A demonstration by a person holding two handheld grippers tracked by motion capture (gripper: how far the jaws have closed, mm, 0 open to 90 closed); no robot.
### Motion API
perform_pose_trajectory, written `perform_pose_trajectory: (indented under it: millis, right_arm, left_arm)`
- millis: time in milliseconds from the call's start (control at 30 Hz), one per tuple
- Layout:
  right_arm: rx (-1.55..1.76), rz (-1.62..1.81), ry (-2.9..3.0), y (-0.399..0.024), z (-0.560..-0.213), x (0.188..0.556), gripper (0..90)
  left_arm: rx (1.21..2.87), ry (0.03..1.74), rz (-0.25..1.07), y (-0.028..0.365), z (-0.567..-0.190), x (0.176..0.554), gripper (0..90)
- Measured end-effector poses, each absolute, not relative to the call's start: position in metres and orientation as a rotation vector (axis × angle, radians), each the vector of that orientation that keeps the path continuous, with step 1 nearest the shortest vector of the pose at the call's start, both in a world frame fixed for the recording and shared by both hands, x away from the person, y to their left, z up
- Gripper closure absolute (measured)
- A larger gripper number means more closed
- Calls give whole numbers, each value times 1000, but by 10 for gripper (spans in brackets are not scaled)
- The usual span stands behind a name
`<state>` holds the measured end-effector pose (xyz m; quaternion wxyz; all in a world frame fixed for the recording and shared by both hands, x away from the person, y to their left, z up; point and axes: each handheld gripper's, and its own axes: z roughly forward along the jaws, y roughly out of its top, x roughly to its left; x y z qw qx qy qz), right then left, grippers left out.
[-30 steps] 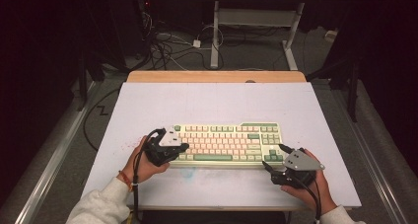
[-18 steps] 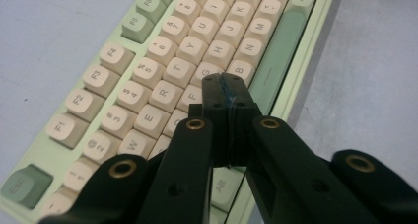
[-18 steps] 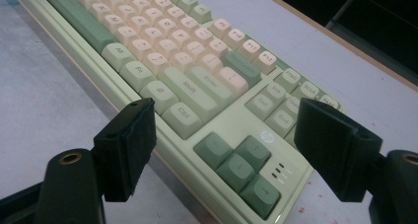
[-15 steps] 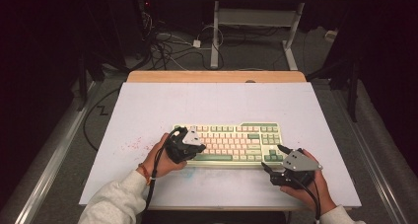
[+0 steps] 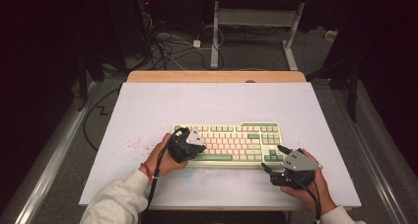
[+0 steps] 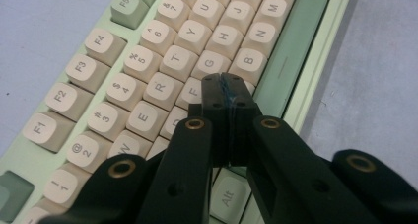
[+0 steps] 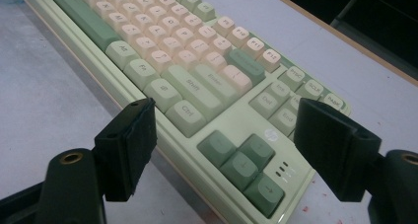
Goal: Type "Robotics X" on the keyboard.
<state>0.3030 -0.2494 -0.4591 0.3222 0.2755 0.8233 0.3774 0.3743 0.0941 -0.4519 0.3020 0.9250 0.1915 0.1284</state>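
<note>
A pale green keyboard with cream and green keys lies across the middle of the white table. My left gripper is over its left half, shut with nothing between the jaws. In the left gripper view the closed tips rest over the keyboard around the F and V keys. My right gripper is open at the keyboard's right front corner. In the right gripper view its jaws stand wide apart on either side of the arrow keys, just above the keyboard.
The white table top has a wooden far edge and faint red specks left of the keyboard. Cables and desk legs lie on the floor beyond it.
My left gripper has moved right along the keyboard's left half, from its left end onto the letter keys. My right gripper has edged slightly left and stays open.
</note>
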Motion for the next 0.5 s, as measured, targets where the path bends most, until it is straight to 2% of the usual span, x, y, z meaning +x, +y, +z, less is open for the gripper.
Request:
perform_pose_trajectory:
  millis: [133,500]
  right_arm:
    - [726,980,2167,-249,-459,303,250]
    - [723,988,2159,-250,-457,302,250]
  left_arm:
    - [2443,518,321,94,-456,375,878]
    - [2446,503,370,96,-451,372,877]
